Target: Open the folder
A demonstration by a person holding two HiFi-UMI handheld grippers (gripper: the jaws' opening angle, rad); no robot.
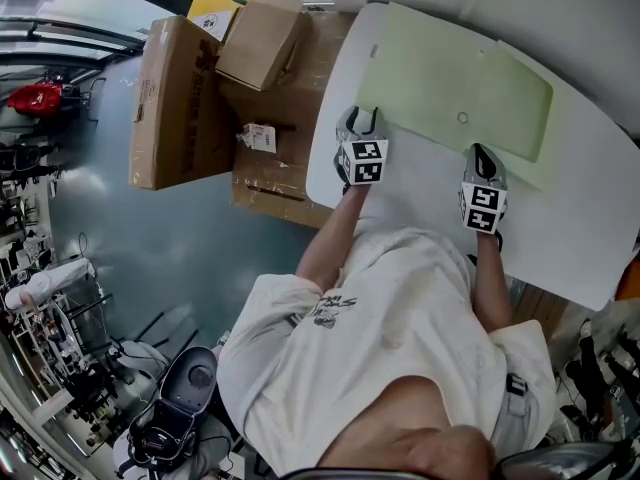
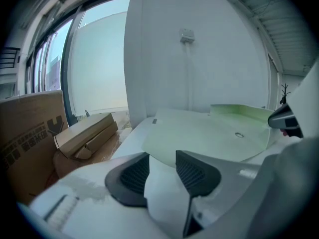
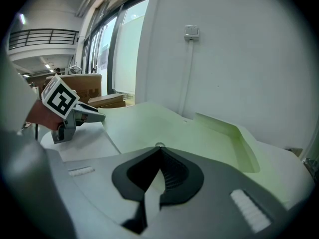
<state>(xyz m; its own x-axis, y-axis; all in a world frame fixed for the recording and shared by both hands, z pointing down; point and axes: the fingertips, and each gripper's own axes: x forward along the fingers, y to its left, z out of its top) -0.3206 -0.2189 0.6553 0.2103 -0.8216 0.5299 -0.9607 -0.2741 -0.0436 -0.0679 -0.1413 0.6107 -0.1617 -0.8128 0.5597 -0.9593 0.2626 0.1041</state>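
A pale green folder [image 1: 455, 78] lies flat and closed on the white table [image 1: 420, 198]. My left gripper [image 1: 362, 118] is at the folder's near left corner. In the left gripper view the left gripper [image 2: 162, 159] is open, with bare table and the tip of the folder [image 2: 209, 133] corner showing in the gap, not pressed by the pads. My right gripper [image 1: 480, 151] is at the middle of the folder's near edge. Its jaws [image 3: 159, 151] are shut tip to tip over the folder [image 3: 164, 118], just short of a small metal ring [image 3: 159, 145]. I see nothing held between them.
Several cardboard boxes [image 1: 180, 98] are stacked off the table's left side, one smaller box [image 1: 262, 38] on top. A white wall [image 3: 224, 59] rises right behind the table. The table's near edge runs in front of the person's torso [image 1: 400, 308].
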